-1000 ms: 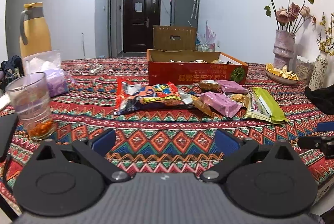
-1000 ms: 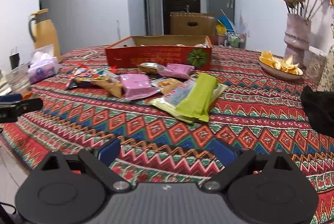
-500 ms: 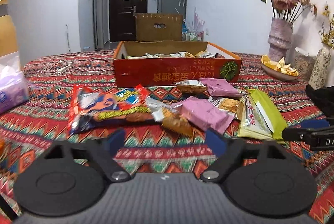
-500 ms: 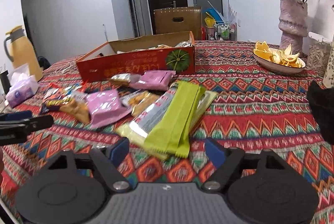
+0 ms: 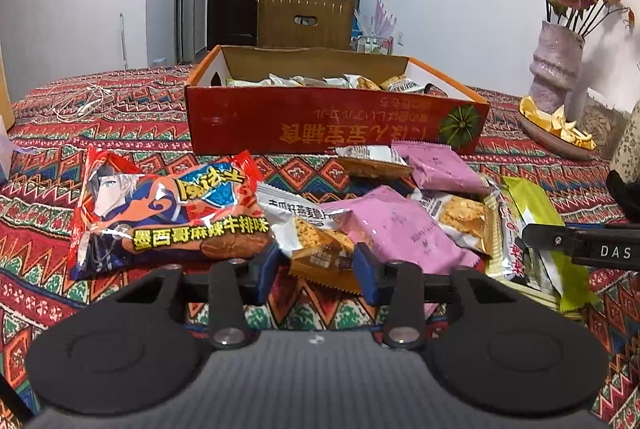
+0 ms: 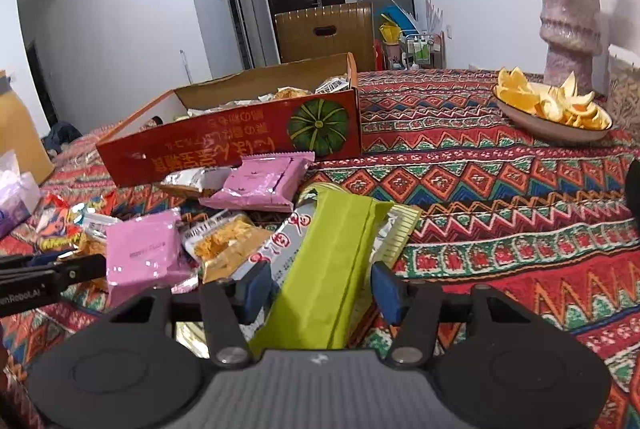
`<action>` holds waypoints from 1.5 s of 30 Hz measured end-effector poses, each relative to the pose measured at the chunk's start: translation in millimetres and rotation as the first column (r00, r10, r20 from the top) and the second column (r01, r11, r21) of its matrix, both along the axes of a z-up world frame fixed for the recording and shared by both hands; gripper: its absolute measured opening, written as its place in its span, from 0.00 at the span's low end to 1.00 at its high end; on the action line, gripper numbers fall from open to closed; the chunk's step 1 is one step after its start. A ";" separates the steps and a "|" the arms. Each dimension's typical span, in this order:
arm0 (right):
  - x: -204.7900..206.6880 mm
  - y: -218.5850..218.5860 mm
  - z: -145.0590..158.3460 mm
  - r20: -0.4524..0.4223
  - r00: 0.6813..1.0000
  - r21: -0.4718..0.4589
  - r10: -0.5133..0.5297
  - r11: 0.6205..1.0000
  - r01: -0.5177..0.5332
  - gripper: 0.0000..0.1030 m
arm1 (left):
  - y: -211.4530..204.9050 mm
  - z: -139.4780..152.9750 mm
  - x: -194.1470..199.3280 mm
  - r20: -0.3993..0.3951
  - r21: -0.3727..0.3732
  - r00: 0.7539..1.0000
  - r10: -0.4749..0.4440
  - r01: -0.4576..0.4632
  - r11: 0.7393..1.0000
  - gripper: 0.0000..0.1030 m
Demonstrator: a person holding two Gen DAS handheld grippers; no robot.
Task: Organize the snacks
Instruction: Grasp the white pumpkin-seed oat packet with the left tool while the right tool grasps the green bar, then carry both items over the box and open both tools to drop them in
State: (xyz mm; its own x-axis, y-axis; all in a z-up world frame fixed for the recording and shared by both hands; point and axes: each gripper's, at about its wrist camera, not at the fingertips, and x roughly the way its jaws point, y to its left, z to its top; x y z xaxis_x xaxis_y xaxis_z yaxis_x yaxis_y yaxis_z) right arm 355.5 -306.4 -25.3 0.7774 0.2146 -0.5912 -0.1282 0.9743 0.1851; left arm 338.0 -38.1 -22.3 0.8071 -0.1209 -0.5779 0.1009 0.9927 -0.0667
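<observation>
Between your left gripper's point(image 5: 316, 265) fingers sits a small orange-and-white snack packet point(image 5: 320, 249), and they have closed on its near end. At your right gripper point(image 6: 316, 293), the fingers are still closing around the long green packet point(image 6: 332, 269), which lies between them; I cannot tell whether they press on it yet. You are at the pick-up step, both hands at once. The red box point(image 5: 332, 127), already part-filled, stands at twelve o'clock beyond the loose pile on the patterned counter point(image 6: 500, 189). Next you need a firm hold on the green packet, then lift both clear and carry them forward over the near wall of the box.
</observation>
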 end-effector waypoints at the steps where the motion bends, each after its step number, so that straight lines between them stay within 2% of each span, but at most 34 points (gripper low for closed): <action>1: 1.2 0.1 -0.1 -0.002 1.000 0.008 0.002 1.000 -0.002 0.49 | -0.2 0.4 -0.5 0.001 -0.001 1.000 -0.003 0.003 1.000 0.33; 2: 1.5 0.4 0.3 -0.001 1.000 0.011 0.004 1.000 -0.004 0.40 | 0.1 1.0 -1.5 0.001 -0.007 1.000 -0.005 0.005 1.000 0.31; 5: -5.1 1.0 2.6 0.003 1.000 0.010 0.014 1.000 -0.014 0.35 | 1.1 4.5 -9.6 0.004 -0.009 1.000 0.004 -0.004 1.000 0.27; 8: -18.3 0.2 5.0 0.004 1.000 0.017 0.022 1.000 -0.022 0.33 | 3.2 9.8 -25.8 0.010 -0.010 1.000 -0.002 0.002 1.000 0.23; 9: -25.0 -0.1 6.2 0.005 1.000 0.021 0.025 0.999 -0.025 0.33 | 4.3 11.8 -33.0 0.014 -0.011 1.000 -0.007 0.007 1.000 0.12; 10: -31.5 -0.1 7.5 0.006 1.000 0.021 0.028 0.999 -0.028 0.33 | 5.7 14.0 -41.1 0.018 -0.011 1.000 -0.016 0.016 1.000 0.09; 17: -84.4 8.8 13.5 -0.002 0.996 0.024 0.084 0.996 -0.084 0.33 | 14.4 27.2 -87.1 0.059 0.003 0.998 -0.013 0.013 1.000 0.01; 21: -108.6 12.0 21.6 0.024 0.995 0.033 0.095 0.995 -0.096 0.33 | 16.6 35.8 -102.1 0.085 -0.016 0.996 -0.011 0.012 1.000 0.01; 22: -112.6 12.0 23.7 0.031 0.995 0.033 0.091 0.995 -0.092 0.33 | 17.7 35.1 -100.5 0.078 -0.030 0.997 -0.006 0.008 1.000 0.05; 24: -116.4 10.6 26.2 0.040 0.996 0.036 0.082 0.996 -0.084 0.33 | 21.2 28.3 -90.9 0.071 -0.048 0.997 0.035 -0.032 0.998 0.31; 25: -117.3 10.1 26.7 0.040 0.996 0.036 0.079 0.996 -0.081 0.33 | 21.6 24.6 -85.4 0.070 -0.036 0.995 0.067 -0.065 0.997 0.59; 26: -118.2 9.6 27.0 0.042 0.996 0.036 0.074 0.996 -0.076 0.33 | 21.4 21.1 -80.4 0.079 -0.017 0.993 0.088 -0.087 0.996 0.65; 27: -119.0 8.9 27.0 0.042 0.996 0.033 0.074 0.997 -0.075 0.33 | 19.9 18.4 -73.8 0.090 0.012 0.992 0.084 -0.085 0.996 0.65; 28: -119.4 8.8 26.6 0.040 0.996 0.031 0.075 0.997 -0.077 0.33 | 18.1 16.1 -66.3 0.089 0.035 0.994 0.070 -0.074 0.997 0.65; 29: -119.3 8.3 25.9 0.038 0.996 0.031 0.075 0.997 -0.076 0.33 | 16.2 13.3 -57.3 0.080 0.043 0.996 0.044 -0.047 0.998 0.71; 30: -117.9 7.6 24.9 0.035 0.997 0.033 0.073 0.997 -0.074 0.33 | 15.9 9.7 -48.0 0.065 0.043 0.998 0.023 -0.026 0.999 0.73; 31: -115.5 7.0 23.8 0.030 0.997 0.036 0.070 0.997 -0.071 0.33 | 14.2 6.0 -38.8 0.042 0.047 0.999 0.023 -0.025 0.999 0.73; 32: -113.4 7.1 22.5 0.027 0.997 0.036 0.067 0.997 -0.068 0.33 | 12.1 1.5 -28.8 0.014 0.061 1.000 0.027 -0.027 0.998 0.68; 33: -111.5 7.0 21.9 0.025 0.998 0.035 0.064 0.997 -0.065 0.33 | 9.6 -3.0 -21.4 -0.013 0.072 0.999 0.035 -0.034 0.997 0.60; 34: -109.6 7.5 21.6 0.025 0.998 0.032 0.064 0.997 -0.065 0.33 | 8.4 -6.4 -16.1 -0.039 0.078 0.998 0.046 -0.043 0.996 0.44; 35: -108.2 7.5 22.0 0.027 0.998 0.032 0.064 0.997 -0.065 0.33 | 8.8 -5.8 -15.3 -0.034 0.072 0.998 0.050 -0.048 0.996 0.40; 38: -104.3 6.7 22.4 0.028 0.998 0.034 0.062 0.997 -0.063 0.33 | 13.2 -1.0 -22.5 -0.035 0.019 0.999 0.027 -0.026 0.999 0.40; 40: -100.8 5.9 23.1 0.031 0.998 0.034 0.057 0.998 -0.058 0.33 | 13.2 5.9 -31.4 -0.019 0.018 0.999 0.036 -0.036 0.999 0.39; 45: -80.1 7.4 32.8 0.056 0.996 0.024 0.073 0.997 -0.074 0.33 | 20.9 38.3 -33.1 0.047 -0.029 0.999 0.028 -0.026 0.999 0.40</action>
